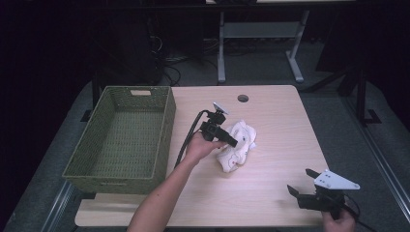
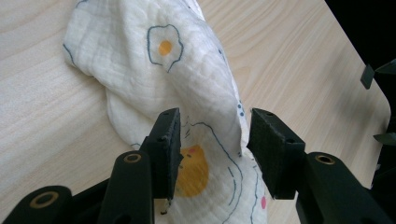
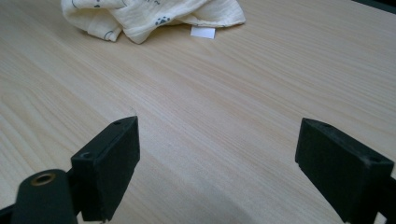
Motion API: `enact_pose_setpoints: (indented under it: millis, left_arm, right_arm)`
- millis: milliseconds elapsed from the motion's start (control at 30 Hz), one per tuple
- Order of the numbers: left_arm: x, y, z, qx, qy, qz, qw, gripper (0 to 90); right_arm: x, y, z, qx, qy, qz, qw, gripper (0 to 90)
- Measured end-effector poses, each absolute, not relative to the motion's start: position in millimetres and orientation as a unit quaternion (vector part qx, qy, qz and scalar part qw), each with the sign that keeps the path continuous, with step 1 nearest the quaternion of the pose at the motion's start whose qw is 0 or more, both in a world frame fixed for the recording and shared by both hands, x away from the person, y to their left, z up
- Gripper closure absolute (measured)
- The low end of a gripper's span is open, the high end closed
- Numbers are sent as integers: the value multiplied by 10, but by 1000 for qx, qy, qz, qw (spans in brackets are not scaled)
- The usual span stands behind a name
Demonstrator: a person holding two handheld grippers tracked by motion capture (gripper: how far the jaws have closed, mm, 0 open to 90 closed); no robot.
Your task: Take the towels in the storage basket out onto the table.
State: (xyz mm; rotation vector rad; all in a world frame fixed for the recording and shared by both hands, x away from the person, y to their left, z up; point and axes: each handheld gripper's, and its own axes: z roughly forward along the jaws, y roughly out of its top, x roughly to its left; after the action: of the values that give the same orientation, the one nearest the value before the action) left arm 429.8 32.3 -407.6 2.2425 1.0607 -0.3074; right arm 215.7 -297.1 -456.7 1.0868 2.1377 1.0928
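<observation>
A grey carpeted floor is seen beyond the light wooden desk. A grey-legged table frame is set behind, and the room is kept dark.

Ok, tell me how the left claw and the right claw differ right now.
The left claw sits at the crumpled egg-print cloth, a fold of it between its jaws; the right claw has only bare table between its jaws. The left claw's jaws stand narrower, the right claw's wide apart. The left claw works mid-table near the green basket; the right claw waits at the near right corner. Both are black, hand-held and open.
</observation>
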Motion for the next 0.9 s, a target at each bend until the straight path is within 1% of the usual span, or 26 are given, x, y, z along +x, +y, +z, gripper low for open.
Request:
enact_pose_setpoints:
  millis: [300, 567, 900]
  left_arm:
    - [4249, 397, -3973, 849, 400, -109, 328, 510]
    - [4165, 494, -3880, 853, 385, -100, 339, 467]
    - [4082, 655, -3841, 846, 387, -90, 356, 379]
  right_arm:
    - [2160, -2967, -4572, 400, 786, 399, 250, 135]
    - [2166, -2970, -4580, 401, 787, 396, 251, 135]
    - [2176, -2969, -4595, 404, 787, 395, 249, 135]
